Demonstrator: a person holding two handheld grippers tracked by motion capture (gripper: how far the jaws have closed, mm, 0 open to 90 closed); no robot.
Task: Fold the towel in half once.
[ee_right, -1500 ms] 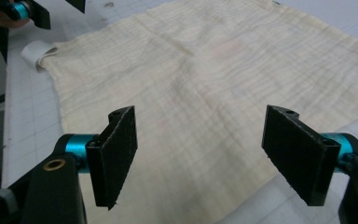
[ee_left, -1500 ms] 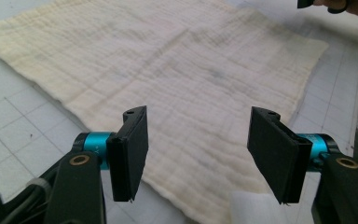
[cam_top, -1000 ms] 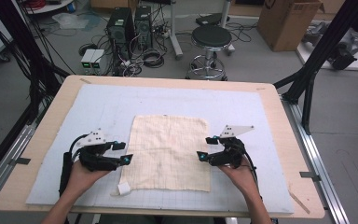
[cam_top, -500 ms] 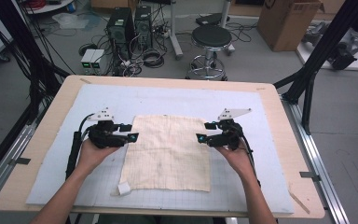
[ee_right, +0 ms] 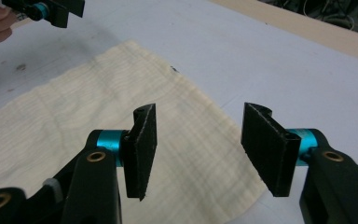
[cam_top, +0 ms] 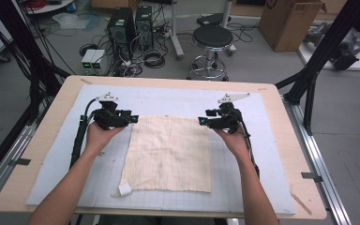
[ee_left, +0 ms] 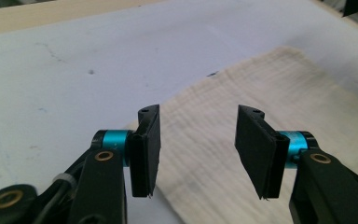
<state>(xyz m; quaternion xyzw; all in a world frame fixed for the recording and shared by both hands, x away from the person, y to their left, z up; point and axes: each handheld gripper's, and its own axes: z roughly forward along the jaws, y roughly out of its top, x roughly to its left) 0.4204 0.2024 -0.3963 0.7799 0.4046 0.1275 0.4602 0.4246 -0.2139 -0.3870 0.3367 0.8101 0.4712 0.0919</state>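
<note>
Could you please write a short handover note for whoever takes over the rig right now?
Left gripper: at the cloth's far left corner, fingers apart and just been closing, nothing gripped.
Right gripper: at the far right corner, likewise closing, nothing gripped.
Cloth: flat on the pale mat, tag at near left corner.
Done: both grippers lined up at the far corners.
Left: grip both corners, then handle the cloth.

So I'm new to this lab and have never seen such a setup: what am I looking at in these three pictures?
A person stands at a table covered by a pale mat, holding a handheld two-jaw tool in each hand. The wide picture comes from a camera above. The other two come from cameras riding on each tool, looking along its black jaws. A cream cloth lies flat on the mat. The left tool and right tool sit at its two far corners. In both close views the jaws have just been closing, but stand apart over the cloth, gripping nothing yet.
</note>
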